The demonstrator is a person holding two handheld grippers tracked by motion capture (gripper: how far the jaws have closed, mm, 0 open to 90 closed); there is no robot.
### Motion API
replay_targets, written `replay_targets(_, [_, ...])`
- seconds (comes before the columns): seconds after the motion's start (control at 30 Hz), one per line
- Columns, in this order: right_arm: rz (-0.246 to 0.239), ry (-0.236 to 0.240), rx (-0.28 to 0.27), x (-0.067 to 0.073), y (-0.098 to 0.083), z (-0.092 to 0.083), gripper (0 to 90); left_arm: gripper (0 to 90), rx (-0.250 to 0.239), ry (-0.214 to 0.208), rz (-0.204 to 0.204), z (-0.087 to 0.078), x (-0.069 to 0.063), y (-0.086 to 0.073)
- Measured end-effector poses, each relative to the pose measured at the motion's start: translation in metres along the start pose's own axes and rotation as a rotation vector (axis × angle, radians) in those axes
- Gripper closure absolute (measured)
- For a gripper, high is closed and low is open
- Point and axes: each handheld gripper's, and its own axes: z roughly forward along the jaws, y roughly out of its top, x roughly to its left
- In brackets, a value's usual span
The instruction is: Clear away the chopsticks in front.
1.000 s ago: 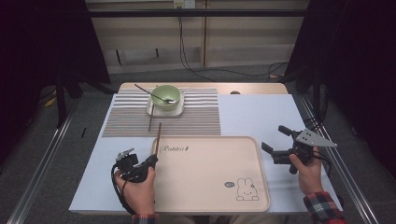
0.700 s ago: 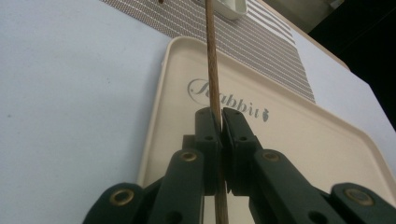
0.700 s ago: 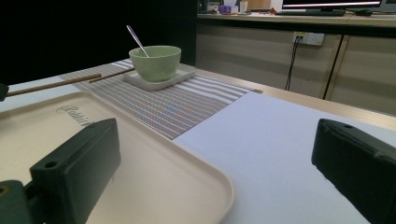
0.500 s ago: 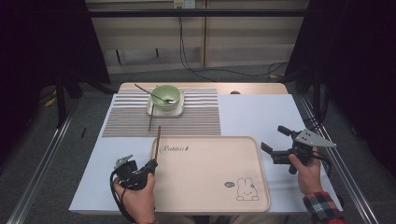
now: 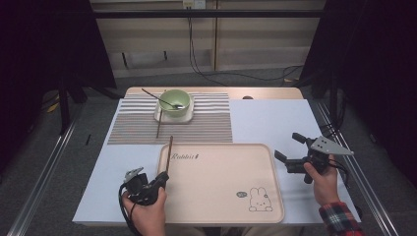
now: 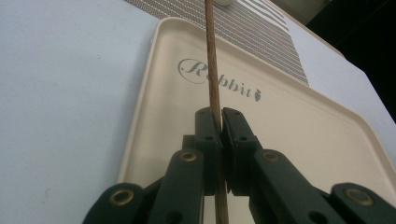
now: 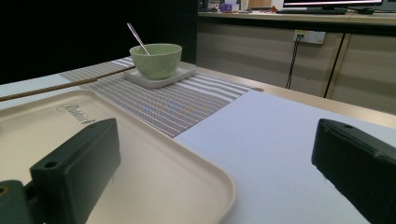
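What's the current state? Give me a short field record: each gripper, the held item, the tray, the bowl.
left gripper: shut on chopstick, over the tray's left edge
right gripper: open, holding nothing, right of the tray
second chopstick: lying on striped mat, beside the saucer
tray: beige, nothing lying in it
bowl: green, on white saucer, spoon inside

Left gripper (image 5: 163,178) — jaws clamped tight, hand low at near left; right gripper (image 5: 290,150) — jaws spread wide, empty, held level.
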Motion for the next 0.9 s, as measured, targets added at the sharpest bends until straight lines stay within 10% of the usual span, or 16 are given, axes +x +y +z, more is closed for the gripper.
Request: replay_targets(0.9, [0.002, 0.000, -0.006, 0.0000, 0.0002, 0.0001, 0.8, 85.7, 0.024, 0.012, 0.019, -0.0018, -0.0015, -0.0056])
